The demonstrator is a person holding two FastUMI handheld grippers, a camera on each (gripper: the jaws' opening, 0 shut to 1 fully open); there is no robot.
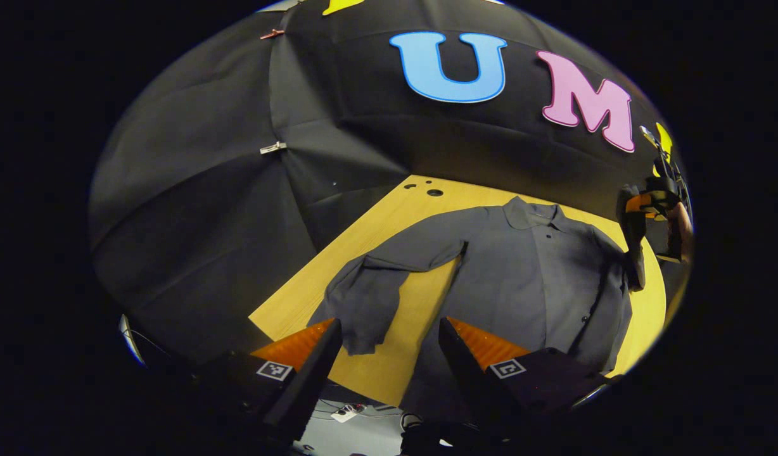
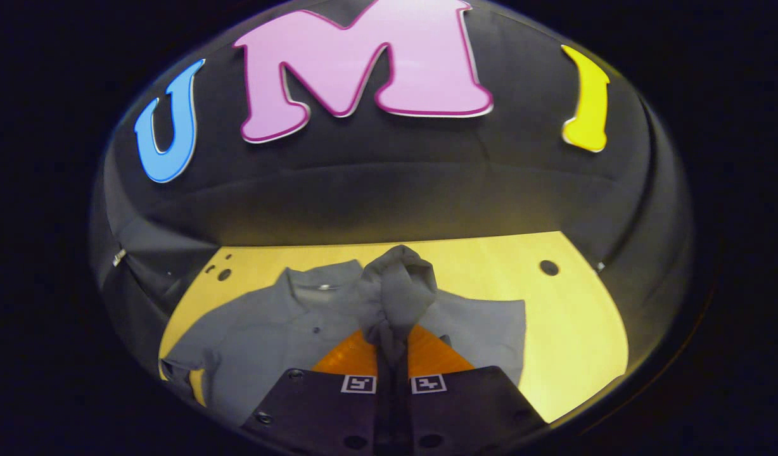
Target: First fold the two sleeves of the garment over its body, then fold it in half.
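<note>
One shirt, two sleeves, one table, two grippers.

plain dark grey garment on a yellow wooden table.

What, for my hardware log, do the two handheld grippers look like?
Both are alike: the left gripper and right gripper each have two wedge-shaped fingers tapering to a point, on dark blocky bases. Each base carries a small square black-and-white marker. Round screw holes dot the right gripper's bases.
</note>
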